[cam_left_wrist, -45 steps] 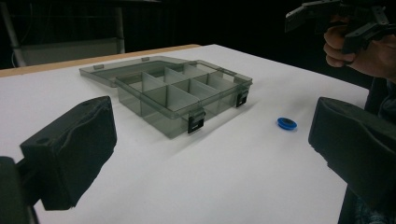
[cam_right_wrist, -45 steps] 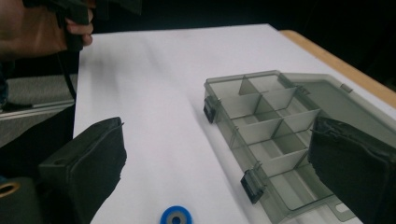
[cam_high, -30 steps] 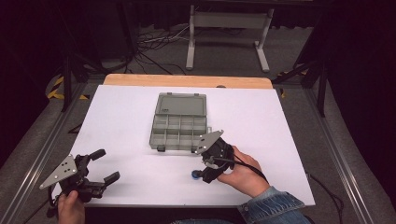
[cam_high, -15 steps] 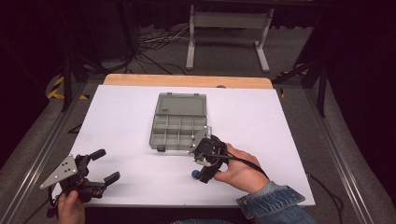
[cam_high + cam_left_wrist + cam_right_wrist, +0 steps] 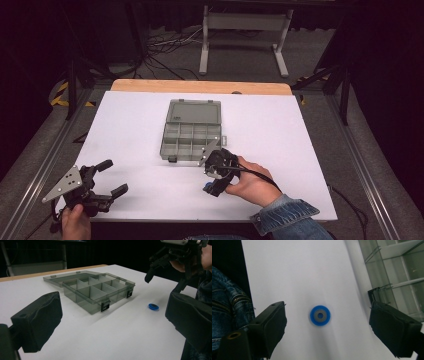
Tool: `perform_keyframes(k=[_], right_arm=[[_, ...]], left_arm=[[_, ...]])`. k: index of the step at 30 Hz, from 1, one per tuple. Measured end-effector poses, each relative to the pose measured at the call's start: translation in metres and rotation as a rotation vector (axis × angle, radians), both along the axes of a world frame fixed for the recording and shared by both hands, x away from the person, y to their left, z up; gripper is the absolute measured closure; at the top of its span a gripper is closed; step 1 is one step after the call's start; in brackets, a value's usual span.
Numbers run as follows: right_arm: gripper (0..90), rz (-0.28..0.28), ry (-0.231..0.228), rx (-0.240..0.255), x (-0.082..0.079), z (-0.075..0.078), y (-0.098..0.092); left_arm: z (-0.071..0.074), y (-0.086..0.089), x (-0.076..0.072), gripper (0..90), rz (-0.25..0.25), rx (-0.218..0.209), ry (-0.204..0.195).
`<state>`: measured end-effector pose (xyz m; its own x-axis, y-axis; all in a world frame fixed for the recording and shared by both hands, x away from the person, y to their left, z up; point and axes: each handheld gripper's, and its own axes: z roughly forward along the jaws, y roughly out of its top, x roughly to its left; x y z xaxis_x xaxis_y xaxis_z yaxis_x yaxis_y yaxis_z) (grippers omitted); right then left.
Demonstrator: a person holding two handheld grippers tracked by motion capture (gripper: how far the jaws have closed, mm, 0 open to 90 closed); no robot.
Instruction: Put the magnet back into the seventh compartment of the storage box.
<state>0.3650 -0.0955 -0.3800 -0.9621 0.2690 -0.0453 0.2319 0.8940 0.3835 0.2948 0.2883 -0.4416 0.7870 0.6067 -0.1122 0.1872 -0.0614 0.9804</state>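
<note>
1. At the near left corner of the white table (image 5: 300, 150), the left gripper (image 5: 107, 177) rests low, its jaws spread wide with nothing between them.
2. Toward the near middle, the right gripper (image 5: 209, 189) hangs over the table pointing down; its jaws stand apart and have just narrowed a little, with no pad touching anything.
3. Below it lies a small blue disc (image 5: 320, 315) with a grey centre, flat on the white surface, midway between the two black jaws and clear of both. In the left gripper view the blue disc (image 5: 153, 306) sits on the table just in front of the box.
4. In the high view the disc is mostly hidden under the gripper, perhaps just a blue speck at its tip.
5. Farther back stands a clear grey compartment box (image 5: 191, 140), lid folded open behind it, its compartments seemingly holding nothing, black latches on the near wall.
</note>
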Motion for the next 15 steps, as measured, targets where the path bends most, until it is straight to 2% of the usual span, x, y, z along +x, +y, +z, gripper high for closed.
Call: perform_keyframes(k=[6, 15], right_arm=[[16.6, 0.006, 0.021, -0.032, 0.002, -0.015, 0.005], [18.9, 0.014, 0.048, -0.06, 0.003, -0.029, 0.01]], left_arm=[[0.0, 0.0, 0.0, 1.7, 0.0, 0.0, 0.0], [0.0, 0.001, 0.0, 1.7, 0.001, 0.002, -0.003]])
